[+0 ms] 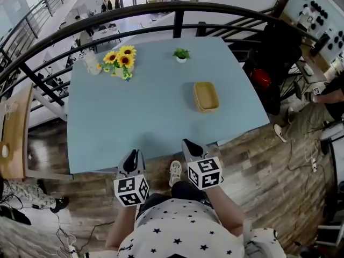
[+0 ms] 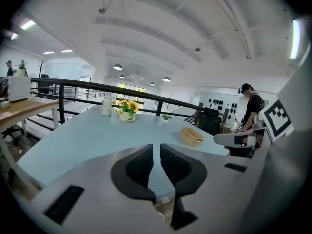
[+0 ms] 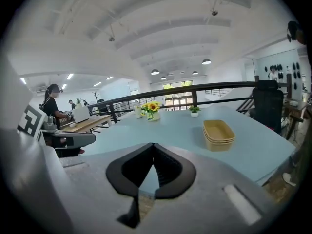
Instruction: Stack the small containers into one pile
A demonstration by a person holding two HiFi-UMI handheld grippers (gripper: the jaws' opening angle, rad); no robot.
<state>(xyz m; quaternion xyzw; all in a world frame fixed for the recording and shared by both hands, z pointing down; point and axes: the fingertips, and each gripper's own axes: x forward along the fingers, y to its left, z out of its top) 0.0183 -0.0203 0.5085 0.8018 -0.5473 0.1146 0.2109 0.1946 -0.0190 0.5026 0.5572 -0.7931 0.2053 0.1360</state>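
Note:
The small tan containers sit nested in one pile on the right half of the light blue table; the pile also shows in the left gripper view and the right gripper view. Both grippers hover at the table's near edge, well short of the pile. My left gripper has its jaws a narrow gap apart with nothing between them. My right gripper is shut, tips touching, and empty.
A vase of sunflowers, a glass jar and a small potted plant stand along the table's far edge. A black railing curves behind it. A wooden desk stands left, a dark chair and a person right.

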